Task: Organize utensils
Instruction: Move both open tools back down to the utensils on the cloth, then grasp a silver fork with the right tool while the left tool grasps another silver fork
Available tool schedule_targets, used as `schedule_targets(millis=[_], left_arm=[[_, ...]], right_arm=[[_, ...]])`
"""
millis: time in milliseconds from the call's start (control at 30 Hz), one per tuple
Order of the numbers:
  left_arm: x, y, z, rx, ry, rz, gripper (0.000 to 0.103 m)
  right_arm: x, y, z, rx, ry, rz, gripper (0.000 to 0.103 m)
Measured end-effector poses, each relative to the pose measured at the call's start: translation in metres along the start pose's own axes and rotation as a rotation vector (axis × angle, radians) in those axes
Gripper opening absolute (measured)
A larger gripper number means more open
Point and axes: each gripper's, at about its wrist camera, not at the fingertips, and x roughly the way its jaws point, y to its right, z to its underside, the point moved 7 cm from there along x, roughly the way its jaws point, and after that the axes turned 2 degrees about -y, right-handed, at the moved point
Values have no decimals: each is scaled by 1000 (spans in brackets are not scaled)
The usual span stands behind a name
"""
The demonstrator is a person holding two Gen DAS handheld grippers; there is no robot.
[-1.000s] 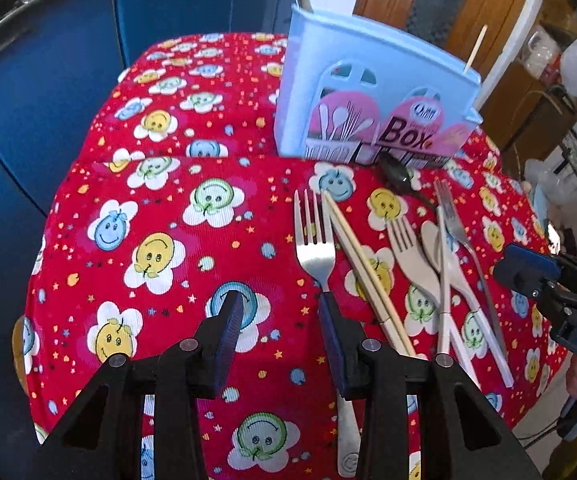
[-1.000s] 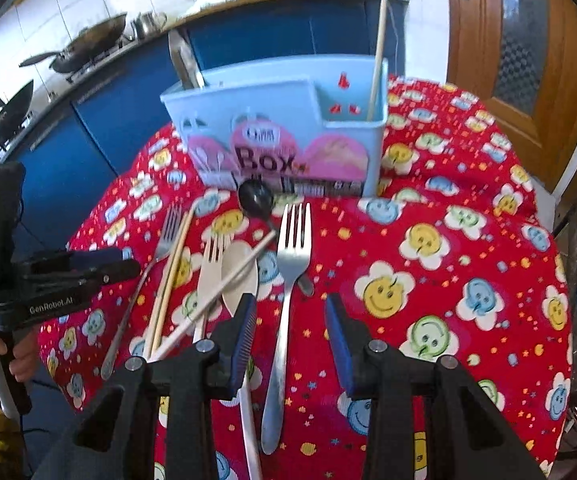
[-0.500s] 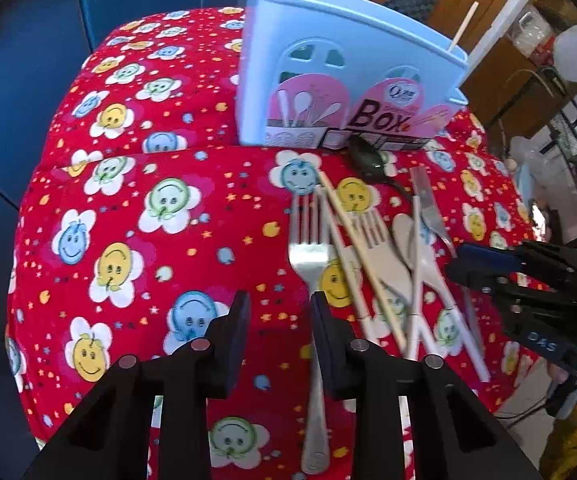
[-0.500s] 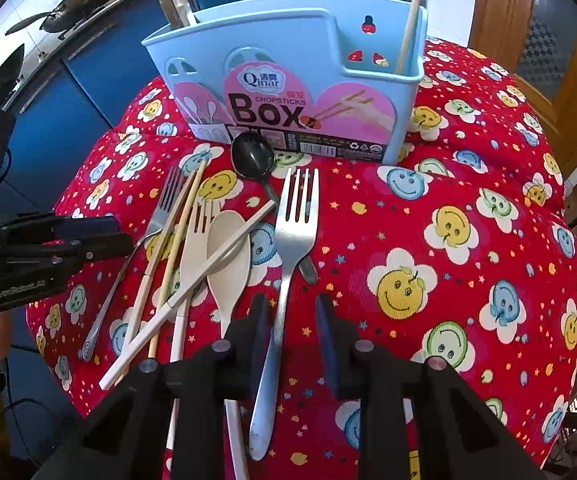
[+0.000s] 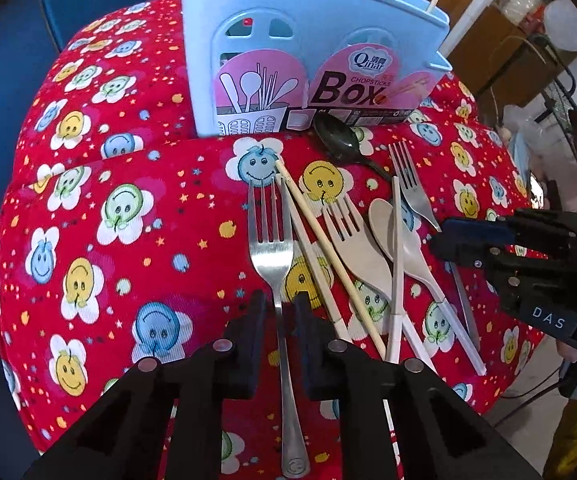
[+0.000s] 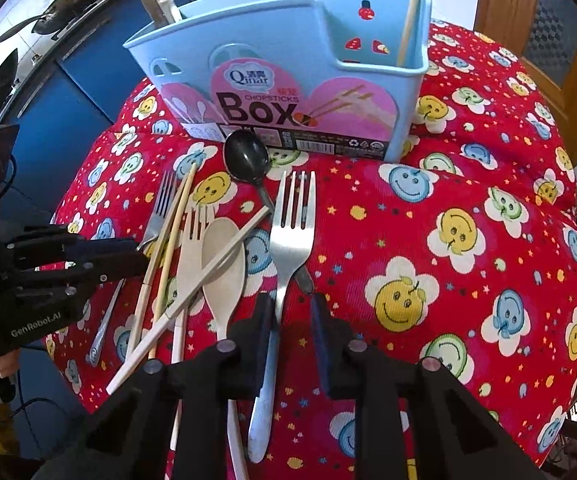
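Your left gripper (image 5: 279, 312) is closing astride the neck of one steel fork (image 5: 271, 248), pads not clearly pressing yet. Your right gripper (image 6: 291, 312) is closing likewise around the other fork (image 6: 293, 236), a gap showing beside its handle. Between them on the red smiley cloth (image 6: 448, 280) lie chopsticks (image 6: 176, 236), pale spoon (image 6: 224, 264) and black spoon (image 6: 247, 158). Beyond stands the blue chopsticks box (image 6: 288, 80).
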Motion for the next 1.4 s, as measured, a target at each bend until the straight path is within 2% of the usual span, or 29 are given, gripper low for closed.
schedule_targets(millis=[200, 267, 300, 400, 533, 700, 833, 1033, 1133, 1267, 1400], left_arm=[[4, 6, -6, 16, -60, -38, 14], [5, 8, -7, 28, -43, -45, 13], [5, 9, -6, 33, -33, -49, 9], [3, 6, -4, 16, 23, -37, 4], [-2, -3, 4, -28, 112, 14, 3], [-19, -9, 21, -70, 298, 86, 3], [-42, -14, 24, -85, 442, 116, 3], [-78, -15, 28, -85, 628, 119, 3], [-91, -13, 28, -78, 694, 106, 3], [-115, -12, 23, -65, 784, 94, 3], [-130, -13, 14, -67, 825, 97, 3]], right_arm=[[4, -4, -7, -7, -33, 2, 22], [5, -3, -9, 5, -29, 4, 13], [5, -2, -9, 10, -21, 5, 11], [3, 2, -8, 29, 15, -9, 9], [-4, 6, -1, 45, 91, -24, 7], [-23, 4, 13, 53, 256, -49, 7], [-38, 2, 19, 72, 376, -66, 7], [-67, -11, 25, 75, 591, -72, 7], [-84, -18, 26, 54, 680, -47, 7], [-101, -24, 22, 20, 755, 8, 7], [-119, -27, 16, 5, 815, 33, 7]])
